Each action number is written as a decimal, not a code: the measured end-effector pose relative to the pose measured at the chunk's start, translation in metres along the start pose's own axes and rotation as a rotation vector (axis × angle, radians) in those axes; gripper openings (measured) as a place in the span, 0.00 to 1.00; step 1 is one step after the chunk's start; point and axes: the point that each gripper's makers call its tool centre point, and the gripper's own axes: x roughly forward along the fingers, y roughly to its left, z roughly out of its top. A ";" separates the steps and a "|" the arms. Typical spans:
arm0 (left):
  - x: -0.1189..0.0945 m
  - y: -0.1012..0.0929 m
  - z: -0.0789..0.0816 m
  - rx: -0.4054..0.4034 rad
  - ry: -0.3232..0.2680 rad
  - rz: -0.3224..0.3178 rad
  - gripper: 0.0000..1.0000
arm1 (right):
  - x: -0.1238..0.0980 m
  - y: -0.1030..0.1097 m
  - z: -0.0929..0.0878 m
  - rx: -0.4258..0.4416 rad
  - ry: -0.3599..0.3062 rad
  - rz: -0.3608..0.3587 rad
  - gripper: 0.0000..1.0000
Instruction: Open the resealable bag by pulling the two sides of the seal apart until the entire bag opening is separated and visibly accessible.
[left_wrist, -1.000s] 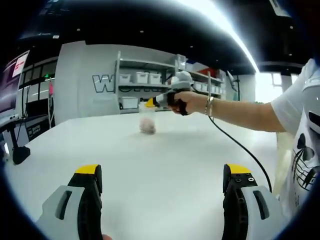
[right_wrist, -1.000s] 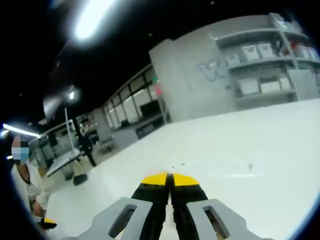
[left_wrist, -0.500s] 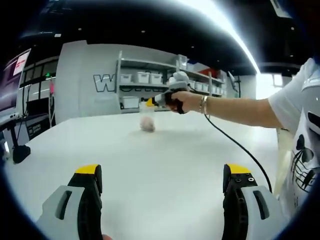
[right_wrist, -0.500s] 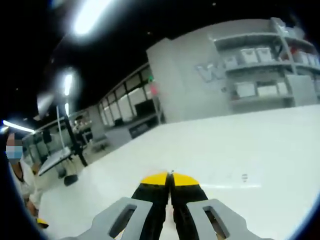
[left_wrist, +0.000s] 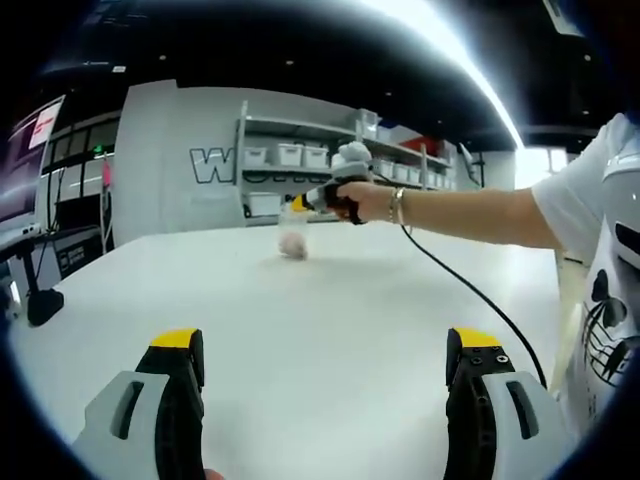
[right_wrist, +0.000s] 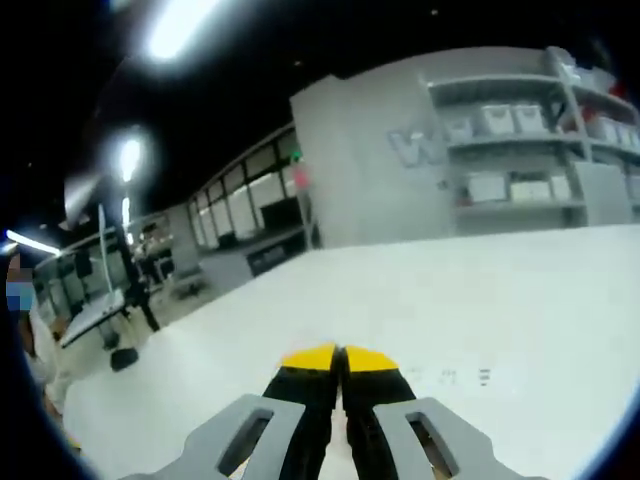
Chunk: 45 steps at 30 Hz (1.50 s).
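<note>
In the left gripper view a small clear resealable bag (left_wrist: 293, 236) with a pinkish lump at its bottom hangs upright over the far part of the white table (left_wrist: 330, 300). A person's hand holds my right gripper (left_wrist: 298, 205) shut on the bag's top edge. My left gripper (left_wrist: 328, 345) is near the table's front, open wide, with nothing between its yellow-tipped fingers (left_wrist: 178, 341). In the right gripper view the right gripper (right_wrist: 340, 358) has its jaws pressed together, and the bag is hidden below them.
A black cable (left_wrist: 470, 290) trails from the right gripper across the table to the person's white T-shirt (left_wrist: 605, 250). Shelves with white bins (left_wrist: 290, 156) line the back wall. A black stand (left_wrist: 40, 305) sits past the table's left edge.
The right gripper and the bag have shifted slightly farther away and up in the left gripper view. The right gripper view has panned a little. The left gripper has stayed put.
</note>
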 end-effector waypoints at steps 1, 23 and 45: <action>0.000 0.001 0.000 -0.001 0.000 0.001 1.00 | 0.000 0.002 -0.001 0.000 -0.001 0.004 0.00; 0.001 -0.004 0.000 -0.007 -0.006 -0.017 1.00 | 0.006 0.046 -0.079 -0.024 0.115 0.115 0.00; -0.003 0.000 0.002 -0.018 -0.025 -0.015 1.00 | -0.012 0.084 -0.115 -0.176 0.171 0.152 0.00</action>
